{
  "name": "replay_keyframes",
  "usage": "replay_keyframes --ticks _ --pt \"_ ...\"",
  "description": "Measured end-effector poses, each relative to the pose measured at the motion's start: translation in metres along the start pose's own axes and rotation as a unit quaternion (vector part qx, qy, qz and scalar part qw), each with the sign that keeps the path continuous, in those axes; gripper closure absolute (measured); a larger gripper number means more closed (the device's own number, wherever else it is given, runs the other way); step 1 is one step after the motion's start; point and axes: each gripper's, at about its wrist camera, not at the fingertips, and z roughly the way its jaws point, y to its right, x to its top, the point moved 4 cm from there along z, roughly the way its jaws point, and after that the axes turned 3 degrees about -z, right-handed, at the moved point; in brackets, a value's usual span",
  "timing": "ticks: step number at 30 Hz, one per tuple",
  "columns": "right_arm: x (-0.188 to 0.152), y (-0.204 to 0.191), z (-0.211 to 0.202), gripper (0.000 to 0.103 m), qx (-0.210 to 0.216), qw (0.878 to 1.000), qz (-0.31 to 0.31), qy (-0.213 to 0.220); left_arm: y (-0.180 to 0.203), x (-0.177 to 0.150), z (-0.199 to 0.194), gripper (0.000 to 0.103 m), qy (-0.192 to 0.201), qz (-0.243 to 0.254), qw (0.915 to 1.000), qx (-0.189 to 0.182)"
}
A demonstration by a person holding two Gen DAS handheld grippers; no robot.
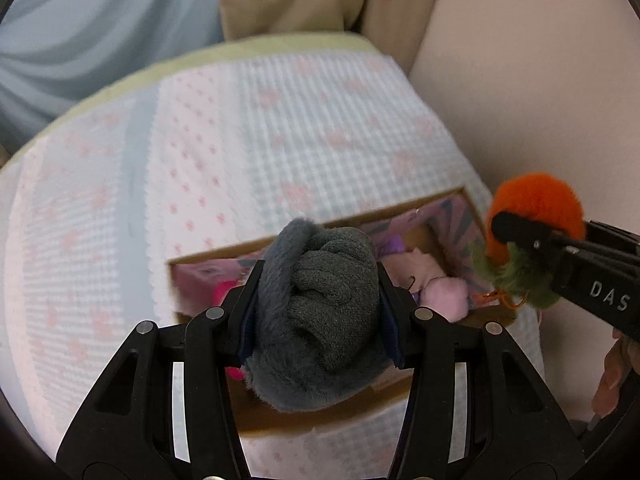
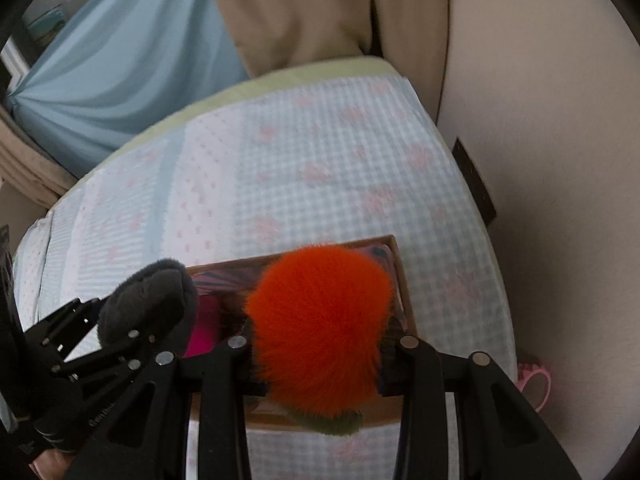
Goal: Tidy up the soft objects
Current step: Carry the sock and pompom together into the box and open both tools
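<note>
My left gripper (image 1: 318, 280) is shut on a grey plush toy (image 1: 320, 312) and holds it above an open cardboard box (image 1: 224, 254) on the bed. The box holds a pink plush (image 1: 436, 288) and a magenta soft item (image 1: 224, 290). My right gripper (image 2: 320, 332) is shut on a fluffy orange toy with a green tuft (image 2: 320, 320), above the box's right half (image 2: 404, 280). The orange toy (image 1: 536, 204) shows at the right of the left wrist view. The grey toy (image 2: 148, 304) shows at the left of the right wrist view.
The box sits on a bed with a pale blue and pink patterned cover (image 1: 248, 140). A beige wall (image 1: 540, 80) runs along the right. Blue and tan curtains (image 2: 132, 76) hang behind the bed. A pink plastic item (image 2: 534, 384) lies by the bed's right edge.
</note>
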Motion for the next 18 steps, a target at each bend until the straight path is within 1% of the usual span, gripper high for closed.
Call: replay_keyframes --ticks 1,4,6,7,8,9,10,11,12,13,14,16,18 --pt "-0.001 0.003 0.006 0.07 0.0 1.0 0.001 -0.005 0.002 -0.001 0.014 0.057 -0.011 0.001 0.9999 0.0" --pt "0.0 0.008 0.029 0.07 0.008 1.0 0.002 -0.026 0.007 -0.007 0.038 0.057 -0.034 -0.002 0.9994 -0.003" --pt "0.001 0.009 0.043 0.07 0.014 0.999 -0.002 -0.042 0.011 -0.01 0.054 0.054 -0.05 0.0 0.9988 0.0" --pt "0.002 0.01 0.049 0.066 0.012 0.999 -0.001 -0.047 0.013 -0.011 0.06 0.042 -0.057 0.003 0.9984 0.004" --pt "0.002 0.01 0.054 0.063 0.012 0.998 -0.002 -0.054 0.013 -0.014 0.064 0.025 -0.062 0.004 0.998 0.006" --pt "0.002 0.009 0.059 0.059 0.013 0.998 -0.003 -0.06 0.014 -0.016 0.066 0.016 -0.067 0.003 0.9978 0.004" --pt "0.001 0.01 0.062 0.049 0.016 0.998 -0.004 -0.065 0.015 -0.018 0.068 0.004 -0.071 0.002 0.9975 0.002" --pt "0.001 0.01 0.066 0.041 0.019 0.997 -0.005 -0.071 0.016 -0.02 0.069 0.003 -0.076 0.002 0.9971 -0.002" --pt "-0.001 0.01 0.07 0.017 0.023 0.997 -0.008 -0.079 0.017 -0.021 0.07 0.003 -0.077 0.003 0.997 0.001" --pt "-0.001 0.011 0.071 0.008 0.025 0.996 -0.009 -0.082 0.018 -0.023 0.069 0.003 -0.076 0.006 0.9971 0.006" --pt "-0.003 0.012 0.07 0.002 0.024 0.997 -0.009 -0.079 0.02 -0.023 0.068 0.003 -0.074 0.011 0.9972 0.006" --pt "-0.005 0.014 0.068 0.002 0.015 0.997 -0.008 -0.072 0.023 -0.025 0.067 0.003 -0.077 0.018 0.9968 0.009" --pt "-0.009 0.017 0.068 0.002 0.014 0.997 -0.008 -0.08 0.023 -0.028 0.065 0.003 -0.08 0.019 0.9966 0.01"
